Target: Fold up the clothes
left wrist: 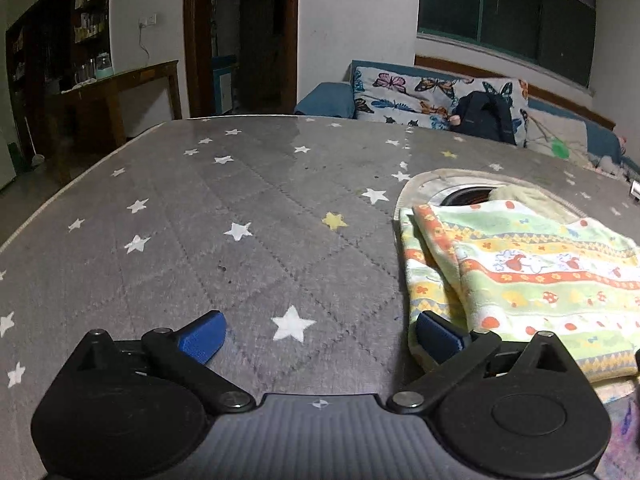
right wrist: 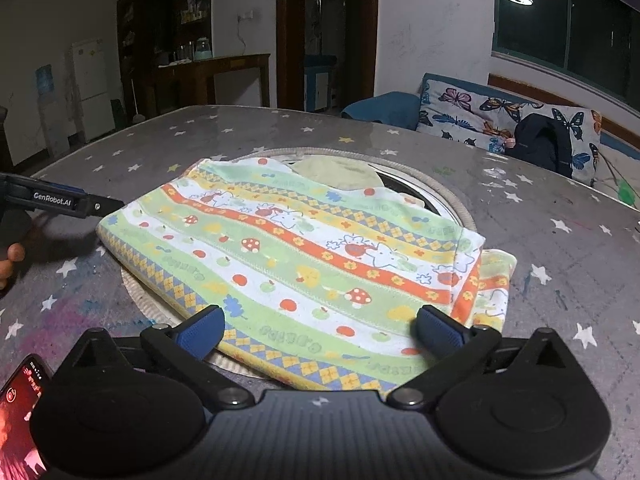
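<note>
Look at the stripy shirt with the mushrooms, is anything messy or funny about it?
A bit. The stripy garment is folded, but at its right side an under layer sticks out past the top layer, so the edges don't line up. It also lies over a round hole in the star-patterned table. Both claws are open, holding nothing.

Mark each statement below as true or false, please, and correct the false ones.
1. The patterned garment lies folded on the star-print table cover. True.
2. The right gripper is shut on the garment. False: it is open, and grips nothing.
3. The left gripper is open. True.
4. A phone lies on top of the garment. False: it lies on the cover, beside it.
5. A dark backpack sits on the sofa. True.
</note>
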A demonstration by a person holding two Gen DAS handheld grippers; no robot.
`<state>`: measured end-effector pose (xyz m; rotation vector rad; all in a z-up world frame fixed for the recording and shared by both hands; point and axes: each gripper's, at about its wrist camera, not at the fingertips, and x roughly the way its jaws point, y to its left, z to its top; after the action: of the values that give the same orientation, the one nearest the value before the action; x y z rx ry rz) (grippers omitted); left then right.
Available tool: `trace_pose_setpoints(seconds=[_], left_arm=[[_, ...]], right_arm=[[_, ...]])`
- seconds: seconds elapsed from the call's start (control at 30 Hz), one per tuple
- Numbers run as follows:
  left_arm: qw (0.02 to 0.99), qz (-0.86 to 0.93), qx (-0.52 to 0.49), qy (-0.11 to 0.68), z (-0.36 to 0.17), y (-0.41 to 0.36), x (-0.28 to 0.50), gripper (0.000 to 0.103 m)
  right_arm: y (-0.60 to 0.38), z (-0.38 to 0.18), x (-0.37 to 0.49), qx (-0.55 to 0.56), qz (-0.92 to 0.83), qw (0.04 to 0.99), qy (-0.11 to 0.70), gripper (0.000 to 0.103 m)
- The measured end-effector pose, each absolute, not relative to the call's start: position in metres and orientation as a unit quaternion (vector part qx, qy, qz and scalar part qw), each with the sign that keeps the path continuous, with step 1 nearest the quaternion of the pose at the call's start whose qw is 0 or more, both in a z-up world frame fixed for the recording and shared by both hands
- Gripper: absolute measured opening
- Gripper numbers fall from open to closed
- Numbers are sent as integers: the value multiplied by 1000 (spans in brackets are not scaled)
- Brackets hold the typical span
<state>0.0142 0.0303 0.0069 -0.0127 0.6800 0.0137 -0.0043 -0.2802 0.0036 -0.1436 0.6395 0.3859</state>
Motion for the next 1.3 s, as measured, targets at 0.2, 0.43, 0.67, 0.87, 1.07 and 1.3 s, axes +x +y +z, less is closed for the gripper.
trace_pose_setpoints(seconds=[0.2, 0.43, 0.67, 0.87, 1.07, 1.3], left_arm=[[943, 7, -6, 333, 8, 33, 17, 103], [943, 7, -6, 332, 7, 37, 19, 103], [943, 7, -5, 332, 7, 36, 18, 103], [943, 7, -5, 332, 7, 36, 18, 103], [943, 7, -5, 332, 6, 35, 18, 103], [943, 7, -5, 332, 6, 36, 18, 103]], right_arm=[[-281, 3, -4, -70, 188, 927, 316, 103], [-276, 1, -3, -73, 187, 927, 318, 103], [-276, 0, -2, -71, 188, 926, 319, 103], [-276, 0, -1, -71, 187, 927, 318, 103], [-277, -1, -1, -73, 187, 927, 318, 103], [-277, -1, -1, -73, 187, 927, 318, 103]])
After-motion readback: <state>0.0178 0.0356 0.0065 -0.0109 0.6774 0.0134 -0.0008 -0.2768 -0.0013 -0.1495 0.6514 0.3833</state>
